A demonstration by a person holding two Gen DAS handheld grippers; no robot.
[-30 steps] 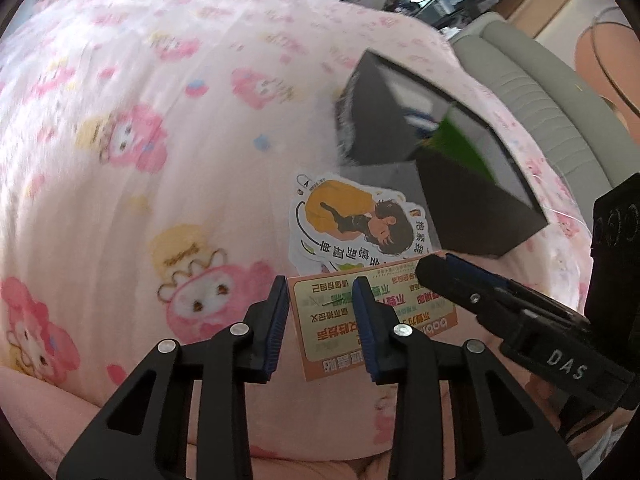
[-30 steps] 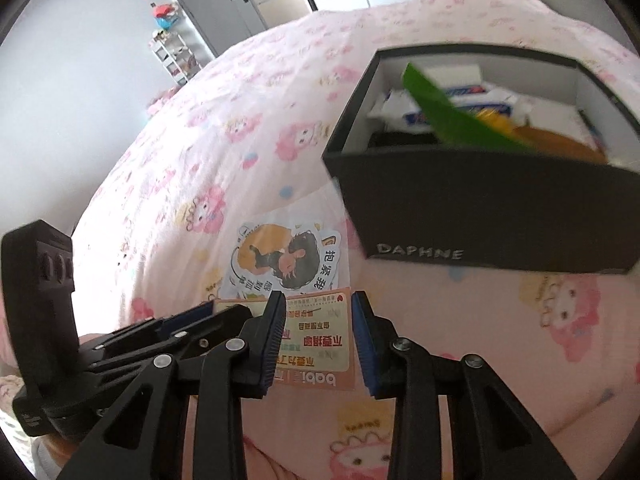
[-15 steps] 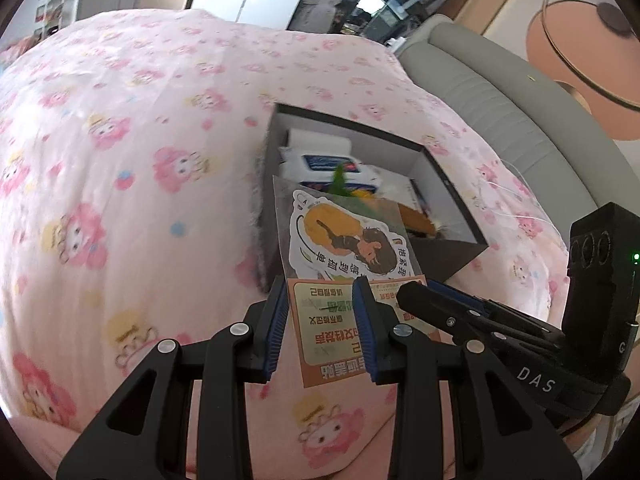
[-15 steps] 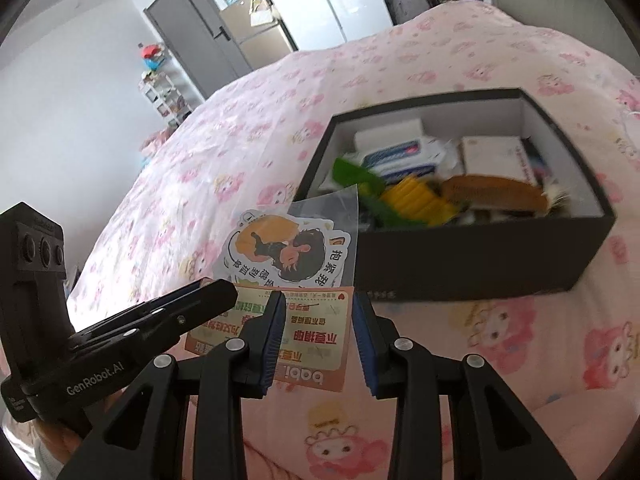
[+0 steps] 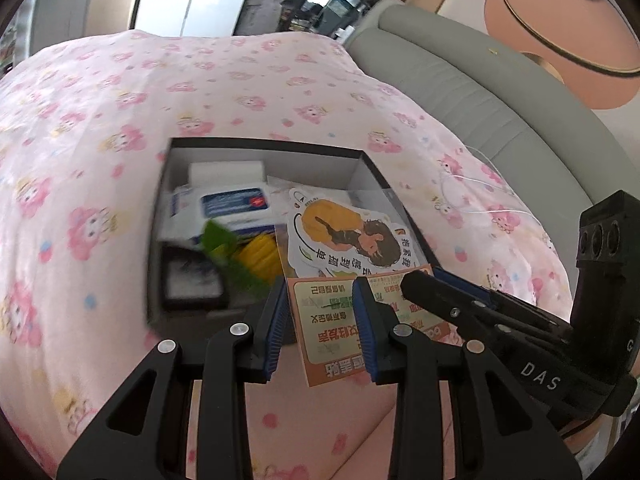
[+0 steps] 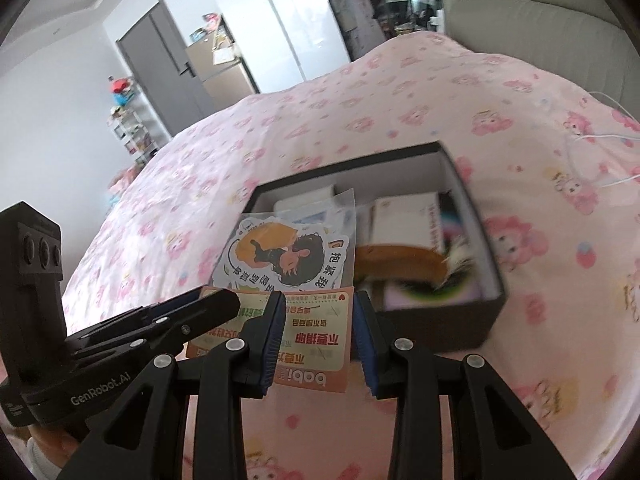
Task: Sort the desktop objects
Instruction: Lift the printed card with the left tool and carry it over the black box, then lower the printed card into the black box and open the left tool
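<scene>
A sticker pack with an orange card bottom and a cartoon figure in a clear sleeve is held up in the air, its top over the open black box. My left gripper and my right gripper both grip its orange bottom edge, side by side. In the right wrist view the pack hangs over the near left part of the box. The box holds tissue packs, a green piece, a yellow piece, a brown comb and white boxes.
The box sits on a bed with a pink cartoon-print cover. A grey padded headboard runs along the right. A white cable lies on the cover past the box. A grey door and shelves stand far behind.
Both grippers have lifted the sticker pack off the bed cover and carried it forward, from in front of the box to above its opening.
</scene>
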